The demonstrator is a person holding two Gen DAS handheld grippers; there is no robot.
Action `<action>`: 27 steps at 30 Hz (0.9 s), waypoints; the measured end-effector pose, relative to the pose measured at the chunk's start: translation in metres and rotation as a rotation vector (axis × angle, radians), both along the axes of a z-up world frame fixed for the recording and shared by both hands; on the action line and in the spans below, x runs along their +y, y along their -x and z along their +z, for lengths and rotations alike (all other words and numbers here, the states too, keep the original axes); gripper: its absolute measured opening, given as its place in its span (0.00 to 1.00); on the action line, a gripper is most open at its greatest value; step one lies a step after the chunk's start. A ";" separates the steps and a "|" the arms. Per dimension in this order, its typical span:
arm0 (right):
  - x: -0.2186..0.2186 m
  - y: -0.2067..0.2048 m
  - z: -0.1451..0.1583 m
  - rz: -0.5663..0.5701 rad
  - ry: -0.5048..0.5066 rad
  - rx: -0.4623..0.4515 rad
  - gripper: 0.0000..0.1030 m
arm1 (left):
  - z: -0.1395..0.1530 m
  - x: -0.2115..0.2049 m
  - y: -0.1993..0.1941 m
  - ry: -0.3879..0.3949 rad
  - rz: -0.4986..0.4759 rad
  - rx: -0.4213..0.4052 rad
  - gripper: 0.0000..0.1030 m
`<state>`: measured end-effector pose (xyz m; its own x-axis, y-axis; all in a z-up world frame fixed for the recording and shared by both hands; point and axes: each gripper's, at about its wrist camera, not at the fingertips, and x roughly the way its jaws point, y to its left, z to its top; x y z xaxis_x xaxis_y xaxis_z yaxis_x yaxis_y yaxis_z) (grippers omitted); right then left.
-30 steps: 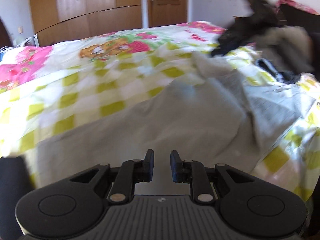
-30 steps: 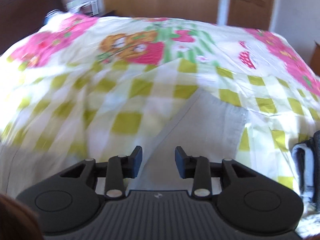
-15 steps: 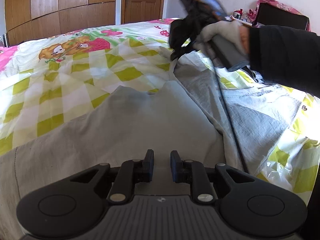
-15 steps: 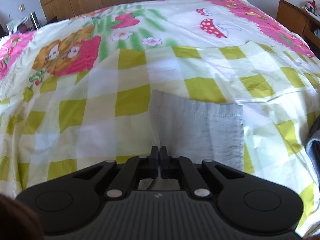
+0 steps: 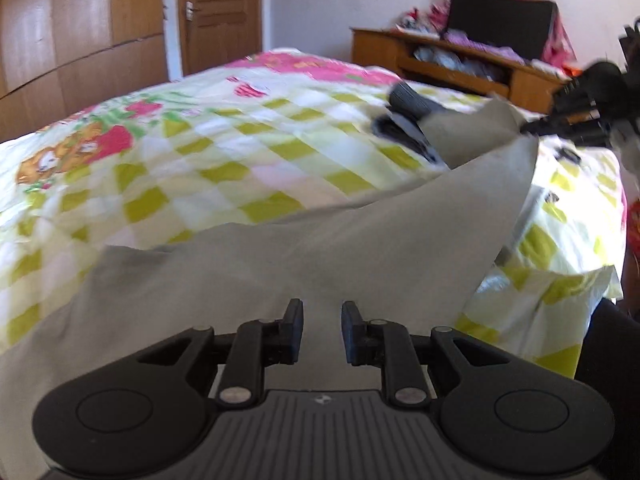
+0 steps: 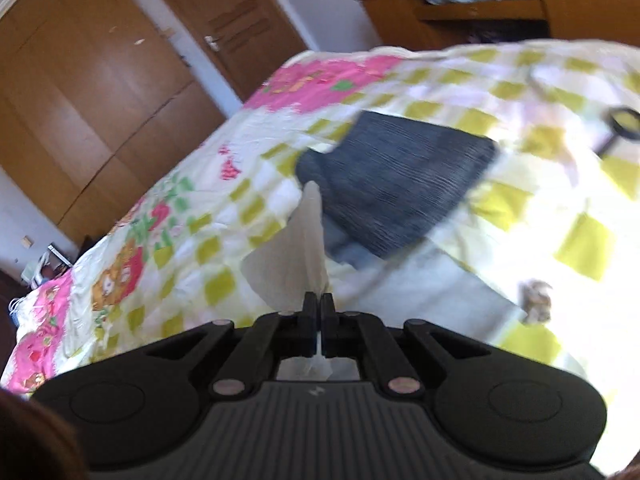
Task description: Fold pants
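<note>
Light grey pants (image 5: 320, 248) lie on the checked bedspread (image 5: 200, 160), and one end is lifted toward the upper right. My left gripper (image 5: 322, 332) hovers low over the near part of the pants. Its jaws stand a narrow gap apart, with cloth visible behind the gap and nothing pinched. My right gripper (image 6: 319, 312) is shut on a corner of the grey pants (image 6: 296, 256), which sticks up ahead of its pads. In the left wrist view the right gripper (image 5: 576, 120) is a dark blur at the raised edge.
A dark folded garment (image 6: 396, 184) lies on the bed beyond the pants, also visible as a dark garment (image 5: 404, 100). A wooden TV cabinet (image 5: 460, 68) stands behind the bed, with a wardrobe (image 5: 80, 40) and a door (image 5: 220, 12) at the back. A black ring-shaped object (image 6: 624, 120) rests on the bedspread.
The right gripper closed on the pants' end and swung it rightward off the bed, rolling as it went. The left gripper shifted sideways over the pants, its gap unchanged.
</note>
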<state>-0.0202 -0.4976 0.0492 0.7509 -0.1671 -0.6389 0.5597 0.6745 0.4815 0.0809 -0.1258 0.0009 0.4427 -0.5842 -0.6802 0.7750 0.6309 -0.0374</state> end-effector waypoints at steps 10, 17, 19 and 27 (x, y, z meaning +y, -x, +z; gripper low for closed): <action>-0.055 0.028 -0.081 -0.085 -0.216 -0.042 0.13 | -0.015 -0.053 0.017 -0.115 -0.078 0.024 0.33; -0.063 -0.002 -0.071 -0.046 -0.230 -0.021 0.03 | -0.007 -0.059 0.010 -0.106 -0.080 0.001 0.34; -0.061 -0.019 -0.052 -0.001 -0.229 -0.072 0.03 | 0.001 -0.058 0.008 -0.105 -0.077 -0.032 0.34; -0.039 0.005 0.036 0.054 -0.159 -0.445 0.03 | 0.037 -0.044 -0.001 -0.025 -0.038 -0.101 0.40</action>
